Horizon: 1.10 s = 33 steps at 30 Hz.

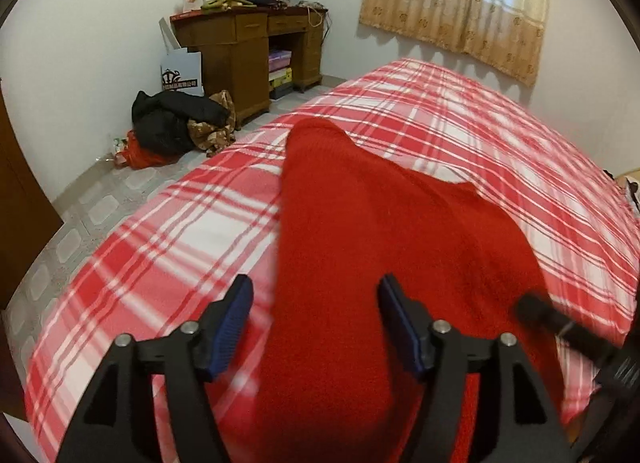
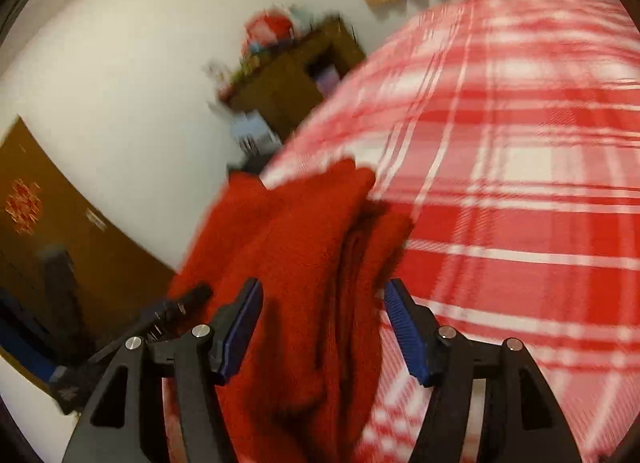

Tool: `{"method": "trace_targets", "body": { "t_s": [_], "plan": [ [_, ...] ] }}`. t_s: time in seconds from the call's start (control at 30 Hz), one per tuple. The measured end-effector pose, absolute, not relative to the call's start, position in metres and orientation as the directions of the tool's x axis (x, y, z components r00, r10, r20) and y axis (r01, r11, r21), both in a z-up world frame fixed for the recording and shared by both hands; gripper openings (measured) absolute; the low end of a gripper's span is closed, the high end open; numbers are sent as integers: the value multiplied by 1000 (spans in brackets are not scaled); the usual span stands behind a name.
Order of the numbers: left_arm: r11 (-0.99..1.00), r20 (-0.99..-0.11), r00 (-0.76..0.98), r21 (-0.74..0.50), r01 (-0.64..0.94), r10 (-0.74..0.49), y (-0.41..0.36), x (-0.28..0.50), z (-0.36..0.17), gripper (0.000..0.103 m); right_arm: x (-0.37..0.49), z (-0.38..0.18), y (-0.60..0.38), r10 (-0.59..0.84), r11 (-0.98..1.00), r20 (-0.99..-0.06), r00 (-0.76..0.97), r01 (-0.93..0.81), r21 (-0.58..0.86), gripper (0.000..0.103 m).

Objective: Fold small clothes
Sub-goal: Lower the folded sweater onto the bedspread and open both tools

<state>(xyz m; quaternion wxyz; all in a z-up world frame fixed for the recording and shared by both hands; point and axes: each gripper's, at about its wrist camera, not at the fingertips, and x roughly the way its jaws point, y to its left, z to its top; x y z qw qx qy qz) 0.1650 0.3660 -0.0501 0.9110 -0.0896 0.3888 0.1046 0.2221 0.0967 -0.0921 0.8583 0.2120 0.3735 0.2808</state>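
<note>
Red knitted garment (image 1: 384, 231): lies on the bed (image 1: 160, 247), reaching from the near edge toward the middle of the checked cover. In the right wrist view the garment (image 2: 296, 263) shows folded layers with a deep crease down its length, its far end at the bed's left edge; this view is blurred.

Left gripper (image 1: 316, 327): above the near end of the garment, jaws standing apart. The blue pads (image 1: 232, 327) are clear of the cloth on both sides; the garment lies under the gap between them, not pinched.

Right gripper (image 2: 322, 331): also over the near end of the garment, jaws apart, blue pads (image 2: 404, 331) not pressing the cloth. Its left pad is against the garment's edge in the picture; whether they touch cannot be told. From the left wrist view the right gripper shows as a black bar at the garment's right border.

Bed: red-and-white checked cover, fills most of both views.

Desk (image 1: 248, 47): brown wood, beyond the bed against the far wall, boxes and bags piled on top.

Heap of dark clothes (image 1: 176, 123): on the floor between bed and desk.

Curtain (image 1: 460, 3): beige, on the wall behind the bed's far end.
</note>
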Motion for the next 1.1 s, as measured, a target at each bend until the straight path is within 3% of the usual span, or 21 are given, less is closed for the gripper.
{"method": "trace_targets", "body": {
  "t_s": [0.07, 0.37, 0.57, 0.73, 0.77, 0.83, 0.93, 1.1],
  "plan": [
    [956, -712, 691, -98, -275, 126, 363, 142, -48, 76, 211, -93, 97, 645, 753, -541, 541, -328, 570, 68],
    [958, -725, 673, -67, -278, 144, 337, 118, -59, 78, 180, -126, 120, 629, 777, -642, 438, -336, 532, 68],
    [951, -742, 656, -84, -297, 139, 343, 125, -69, 81, 168, -128, 140, 548, 833, -687, 477, -386, 397, 68],
    [954, -738, 657, -60, -293, 155, 341, 123, -73, 80, 160, -125, 154, 517, 845, -711, 478, -416, 335, 37],
    [955, -737, 657, -56, -293, 158, 340, 122, -73, 79, 159, -126, 156, 519, 843, -712, 472, -418, 338, 35],
    [960, -739, 660, -65, -272, 137, 337, 122, -71, 65, 157, -124, 158, 520, 843, -717, 465, -413, 344, 31],
    [966, -734, 657, -4, -260, 174, 329, 119, -66, 54, 156, -121, 151, 577, 811, -701, 419, -396, 431, 28],
    [963, -731, 650, 36, -265, 206, 325, 116, -64, 52, 158, -132, 139, 639, 768, -677, 365, -346, 539, 27]
  ]
}}
